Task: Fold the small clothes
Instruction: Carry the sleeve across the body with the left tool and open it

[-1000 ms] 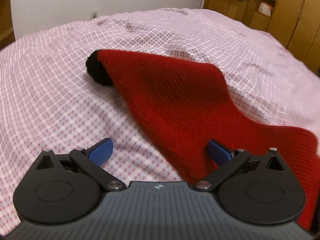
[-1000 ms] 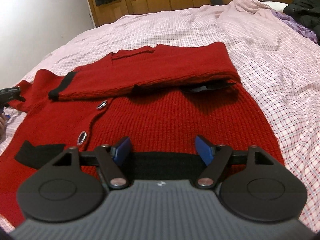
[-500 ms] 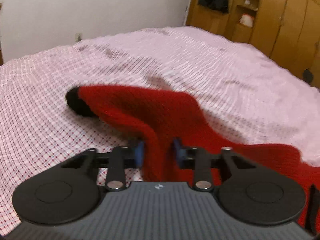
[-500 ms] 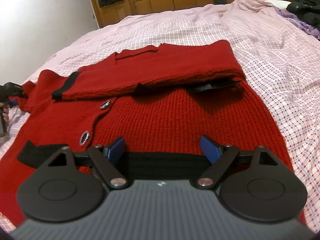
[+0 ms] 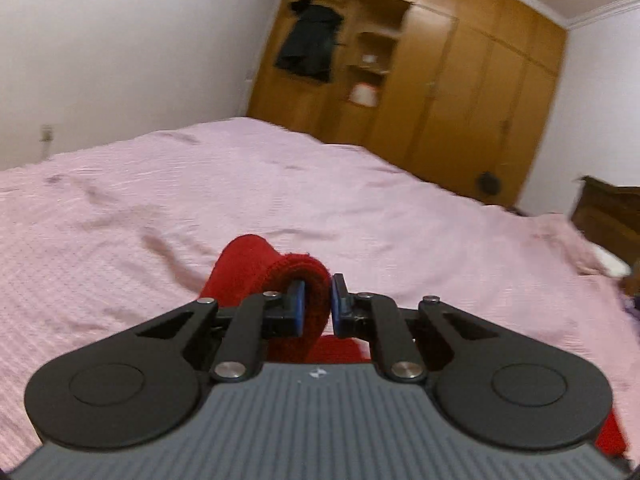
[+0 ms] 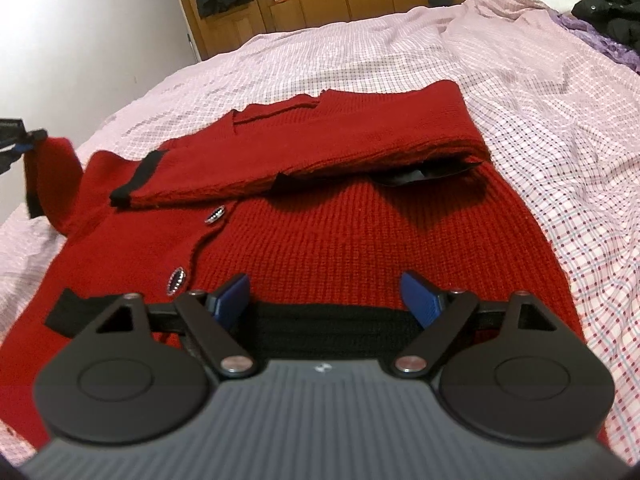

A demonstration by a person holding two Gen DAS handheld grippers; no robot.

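A red knit cardigan with a black hem lies flat on the pink checked bedsheet. One sleeve with a black cuff is folded across its chest. My left gripper is closing its jaws on the other red sleeve, which bunches between the blue pads and is lifted off the bed. In the right wrist view that raised sleeve hangs at the far left from the left gripper. My right gripper stands open just above the hem, with nothing pinched.
A wooden wardrobe with a dark coat hanging on it stands beyond the bed. A dark clothes pile lies at the bed's far right, and a wooden headboard is at the right.
The left gripper went from open beside the flat sleeve to shut on it, then rose and tilted up, lifting the sleeve. The right gripper stayed over the hem.
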